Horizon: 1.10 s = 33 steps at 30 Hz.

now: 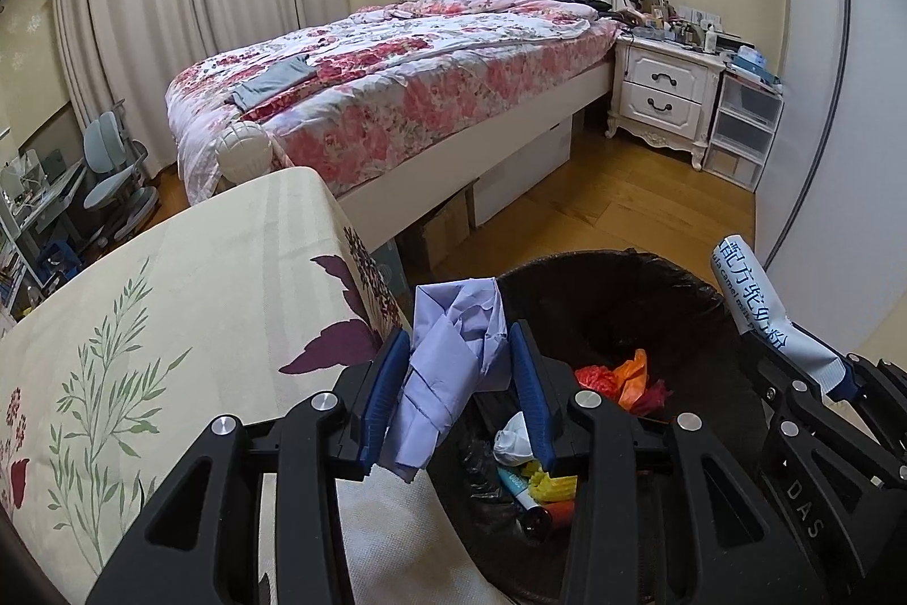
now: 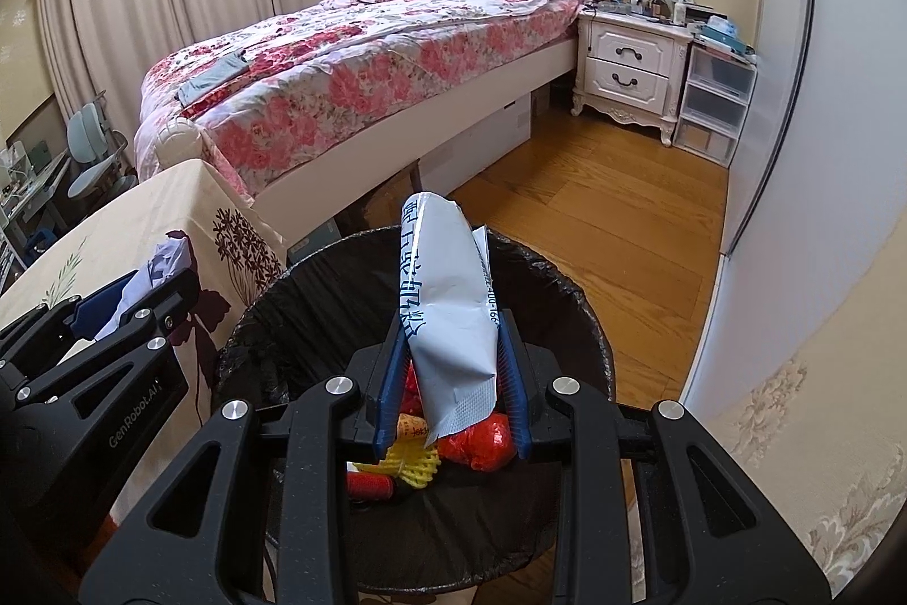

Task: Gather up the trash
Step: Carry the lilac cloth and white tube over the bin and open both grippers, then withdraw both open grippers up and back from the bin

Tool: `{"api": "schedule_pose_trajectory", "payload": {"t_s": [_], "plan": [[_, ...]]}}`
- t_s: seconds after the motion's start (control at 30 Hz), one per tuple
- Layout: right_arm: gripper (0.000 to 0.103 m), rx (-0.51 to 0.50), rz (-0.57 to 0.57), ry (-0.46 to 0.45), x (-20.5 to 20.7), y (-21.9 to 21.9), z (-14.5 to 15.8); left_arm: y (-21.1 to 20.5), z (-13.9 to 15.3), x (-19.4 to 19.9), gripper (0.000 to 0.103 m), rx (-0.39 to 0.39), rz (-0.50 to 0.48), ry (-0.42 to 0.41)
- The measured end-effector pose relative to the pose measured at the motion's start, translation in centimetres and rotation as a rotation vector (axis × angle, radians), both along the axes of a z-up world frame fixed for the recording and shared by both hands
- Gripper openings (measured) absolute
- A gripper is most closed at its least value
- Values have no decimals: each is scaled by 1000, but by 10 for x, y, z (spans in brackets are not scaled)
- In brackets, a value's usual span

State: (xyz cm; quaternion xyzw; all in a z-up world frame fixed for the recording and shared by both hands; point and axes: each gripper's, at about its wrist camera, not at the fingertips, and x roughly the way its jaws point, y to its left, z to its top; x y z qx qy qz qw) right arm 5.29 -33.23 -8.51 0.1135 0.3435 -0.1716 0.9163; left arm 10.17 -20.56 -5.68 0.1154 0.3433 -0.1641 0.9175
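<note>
- Left gripper (image 1: 459, 389) is clamped on a crumpled lavender paper (image 1: 448, 367), pinched between its blue pads at the near rim of the trash bin (image 1: 703, 299).
- Right gripper (image 2: 453, 378) is clamped on a white sachet (image 2: 448, 299) with blue print, which stands upright between its pads over the bin's opening.
- Black liner covers the bin; inside lie red, orange and yellow scraps (image 1: 618, 378) and a small tube, directly below both grippers.
- Just left of the bin stands the desk (image 1: 170, 293), draped in a cream cloth printed with green sprigs and purple flowers.
- Wooden floor (image 2: 595, 219) runs beyond the bin to a bed (image 1: 397, 77) with a pink floral quilt and white tufted headboard.
- Beside the bed sit a cluttered white nightstand (image 1: 663, 89) and clear plastic drawers; curtains hang on the far left.
- Only the left wrist view shows the bin's deeper contents by the tube; only the right wrist view shows the yellow foam net (image 2: 408, 463) under the sachet.
</note>
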Motion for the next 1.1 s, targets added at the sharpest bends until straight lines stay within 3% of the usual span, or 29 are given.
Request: {"api": "schedule_pose_trajectory", "payload": {"t_s": [0.13, 0.23, 0.37, 0.47, 0.63, 1.1], "plan": [[37, -5, -14, -4, 0, -2, -1, 2, 1, 0, 70, -4, 9, -15], [48, -12, -28, -10, -1, -3, -1, 3, 2, 0, 74, 0, 17, -22], [59, -37, -34, -12, -2, -1, 1, 8, 3, 1, 78, 3, 38, -39], [62, -50, -39, -17, -4, 0, 4, 12, 5, 1, 81, 1, 49, -46], [79, -84, -53, -34, -8, 1, 12, 19, 11, 1, 83, -14, 61, -50], [95, -90, -59, -39, -18, 9, 24, 40, 26, -12, 87, -43, 75, -69]]}}
